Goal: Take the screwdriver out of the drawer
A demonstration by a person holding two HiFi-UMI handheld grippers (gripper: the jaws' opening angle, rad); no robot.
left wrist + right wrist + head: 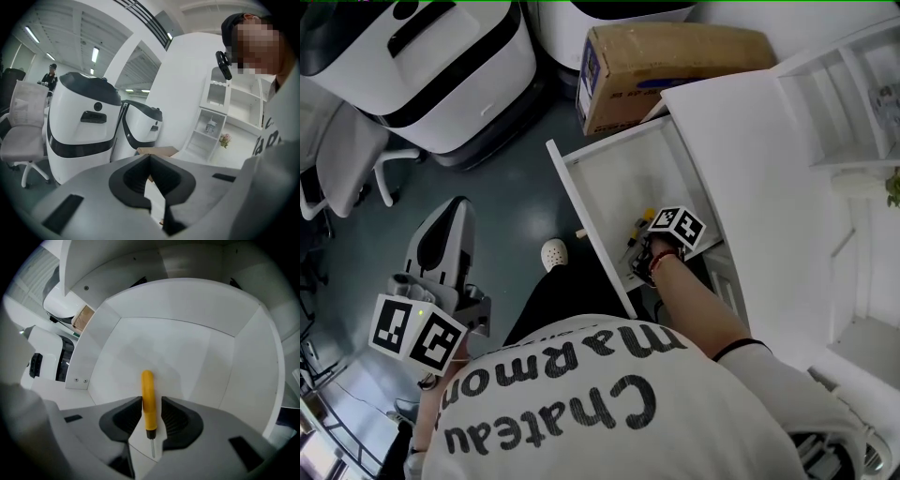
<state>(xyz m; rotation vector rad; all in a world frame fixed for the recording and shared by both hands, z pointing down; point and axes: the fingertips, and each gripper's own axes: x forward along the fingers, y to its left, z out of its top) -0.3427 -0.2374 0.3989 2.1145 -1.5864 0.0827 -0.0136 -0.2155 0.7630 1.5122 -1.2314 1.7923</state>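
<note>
Your right gripper (151, 401) straddles the screwdriver (147, 385) in the drawer (187, 352), unclamped. Your left gripper (150, 157), at 8 o'clock from it, is clenched empty.

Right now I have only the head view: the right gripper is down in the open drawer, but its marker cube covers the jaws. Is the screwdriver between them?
Observer: Yes, the right gripper view shows the yellow handle of the screwdriver between the open jaws of the right gripper.
Operator: Pressed on both sides?
Observer: No, a slim gap shows beside one pad.
Operator: And the left gripper?
Observer: Its own view shows the jaws together, empty.
</note>
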